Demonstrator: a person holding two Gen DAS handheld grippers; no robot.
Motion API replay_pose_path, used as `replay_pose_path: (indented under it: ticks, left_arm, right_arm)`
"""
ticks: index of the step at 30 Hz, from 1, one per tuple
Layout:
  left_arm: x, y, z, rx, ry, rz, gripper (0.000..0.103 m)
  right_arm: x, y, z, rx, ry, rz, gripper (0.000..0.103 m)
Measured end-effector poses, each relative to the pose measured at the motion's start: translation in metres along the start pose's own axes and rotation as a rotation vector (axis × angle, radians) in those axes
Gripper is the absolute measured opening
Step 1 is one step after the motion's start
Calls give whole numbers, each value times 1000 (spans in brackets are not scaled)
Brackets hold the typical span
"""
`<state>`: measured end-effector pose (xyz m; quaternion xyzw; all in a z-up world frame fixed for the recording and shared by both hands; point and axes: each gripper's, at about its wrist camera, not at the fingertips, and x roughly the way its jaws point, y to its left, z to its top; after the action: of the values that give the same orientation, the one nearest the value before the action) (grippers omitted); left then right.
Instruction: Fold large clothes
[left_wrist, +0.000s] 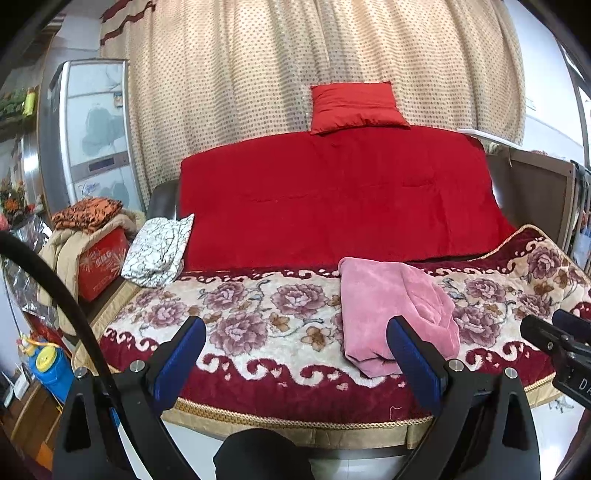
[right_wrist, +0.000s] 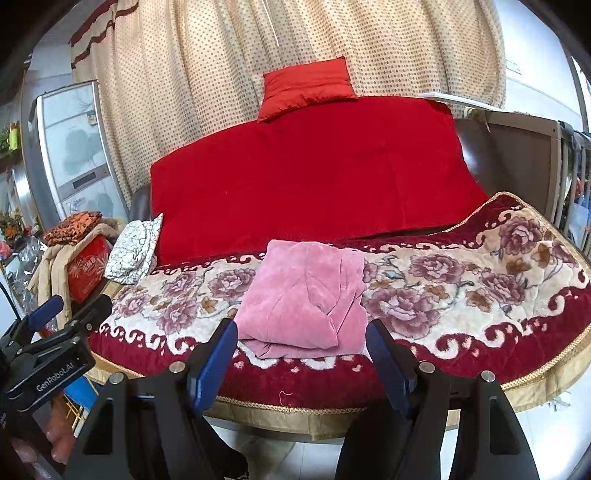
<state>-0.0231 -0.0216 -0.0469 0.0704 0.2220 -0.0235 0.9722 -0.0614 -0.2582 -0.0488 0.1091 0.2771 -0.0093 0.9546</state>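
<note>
The pink garment (right_wrist: 306, 299) lies folded in a compact bundle on the floral blanket (right_wrist: 461, 280), near its front edge and in front of the red quilt (right_wrist: 306, 170). The left gripper (left_wrist: 295, 341) and the right gripper (right_wrist: 303, 343) hang above the blanket's edge, jaws spread wide, holding nothing. In the right wrist view the left gripper's body reads "GenRobot.AI". A red box (left_wrist: 101, 262) bears unreadable white characters.

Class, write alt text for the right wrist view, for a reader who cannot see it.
A folded pink garment lies on a floral blanket covering a sofa, just beyond the open right gripper, which holds nothing. Behind it are a red throw and a red cushion; the left gripper shows at the left edge.
</note>
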Motion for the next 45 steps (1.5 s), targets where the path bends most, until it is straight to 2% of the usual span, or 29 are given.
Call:
replay_pose_path:
  ticks: [13, 18, 25, 35, 45]
  left_arm:
    - [14, -21, 20, 27, 17, -75, 98]
    - [22, -19, 24, 21, 18, -57, 98]
    - [39, -1, 22, -20, 36, -8, 98]
    - [68, 30, 32, -64, 58, 42, 98]
    - [88, 28, 40, -72, 74, 39, 98]
  right_arm:
    - [10, -24, 13, 55, -26, -17, 76]
    - [16, -34, 17, 78, -29, -17, 76]
    - [39, -46, 17, 115, 9, -15, 76]
    - [79, -15, 21, 63, 68, 33, 76]
    - [108, -6, 27, 56, 101, 45, 75]
